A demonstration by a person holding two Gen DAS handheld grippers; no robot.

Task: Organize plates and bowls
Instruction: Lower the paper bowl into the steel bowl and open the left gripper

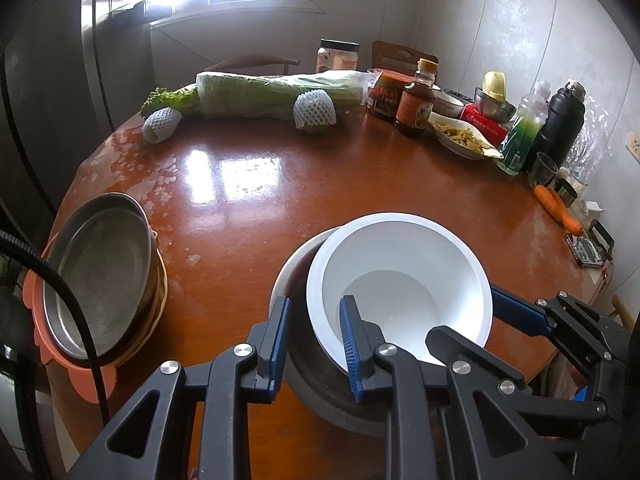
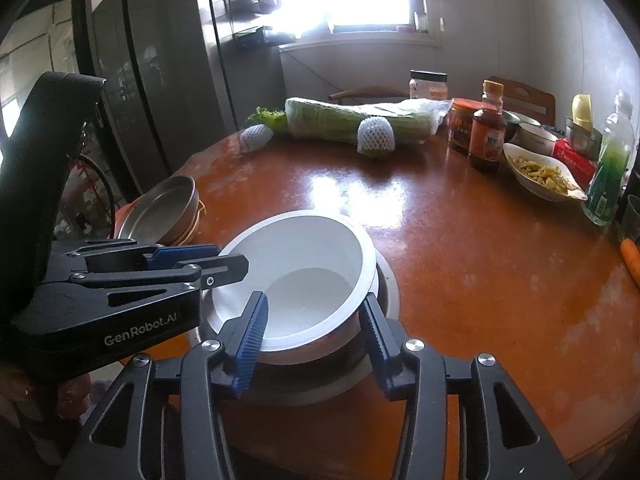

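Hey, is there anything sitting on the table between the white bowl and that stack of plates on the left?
Nothing visible. The white bowl sits tilted in a metal bowl, with both hand-held grippers open around its rim. Only bare table lies between it and the plate stack near the left edge.

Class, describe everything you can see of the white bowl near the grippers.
The white bowl is round, plain and smooth, ceramic or plastic by its look, with a wide flat rim and an empty inside. It sits tilted and off-centre inside a larger metal bowl on the brown table. The left gripper has its open jaws astride the near rim; the right gripper likewise straddles it, open.
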